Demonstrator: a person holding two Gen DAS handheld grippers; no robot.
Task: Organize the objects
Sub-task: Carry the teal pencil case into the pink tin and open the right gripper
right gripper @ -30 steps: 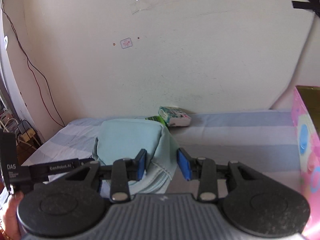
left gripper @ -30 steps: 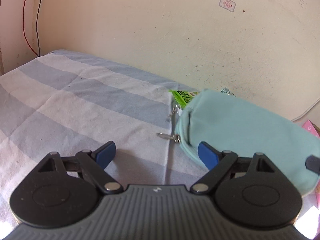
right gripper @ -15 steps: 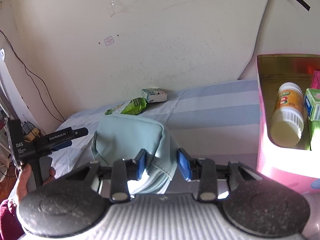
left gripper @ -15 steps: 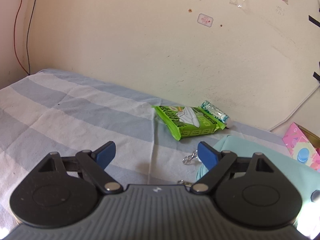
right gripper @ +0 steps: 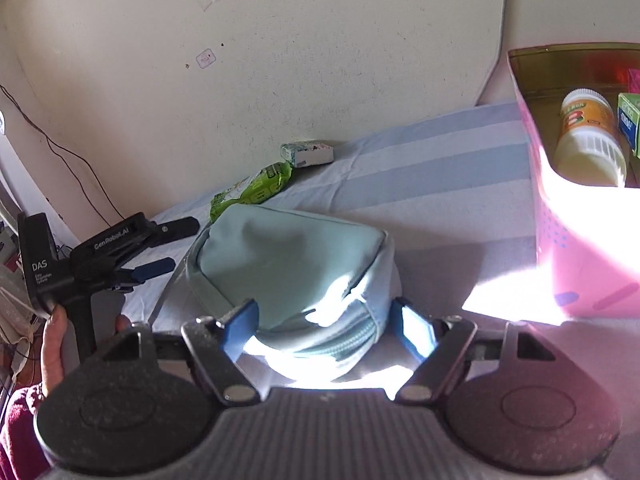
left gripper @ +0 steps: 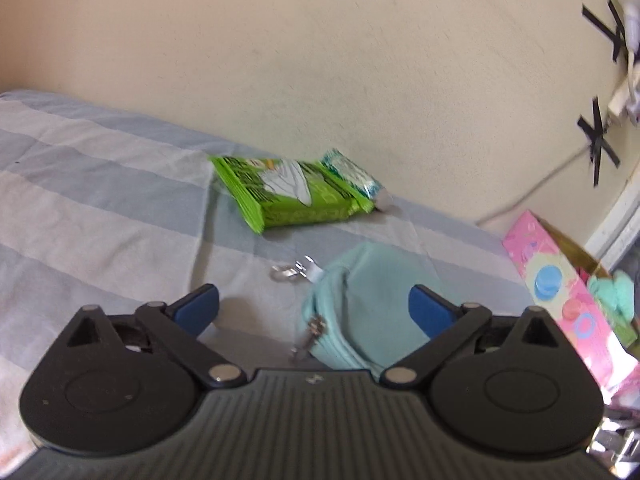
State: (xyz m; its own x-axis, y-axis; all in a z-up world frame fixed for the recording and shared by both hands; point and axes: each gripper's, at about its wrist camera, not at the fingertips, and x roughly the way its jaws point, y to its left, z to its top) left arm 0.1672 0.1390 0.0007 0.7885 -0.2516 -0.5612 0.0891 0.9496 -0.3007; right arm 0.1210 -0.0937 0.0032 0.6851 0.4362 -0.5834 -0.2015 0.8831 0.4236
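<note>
On striped bedsheet (right gripper: pixel 440 184): my right gripper (right gripper: pixel 326 330) jaws opening, mint pouch (right gripper: pixel 292 264) between pads, not pinched. Left gripper (left gripper: pixel 314 308) jaws wide apart, closing slightly, holding nothing.

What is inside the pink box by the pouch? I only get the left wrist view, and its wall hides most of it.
Observer: A white-capped bottle with an orange label lies inside the pink box, a green carton beside it.
Operator: Is the right claw on anything?
Observer: It straddles the teal pouch at its zipper end; its jaws are opening, pads off the fabric.
Operator: Who holds the left claw?
Observer: A hand grips its handle, maroon sleeve below.
</note>
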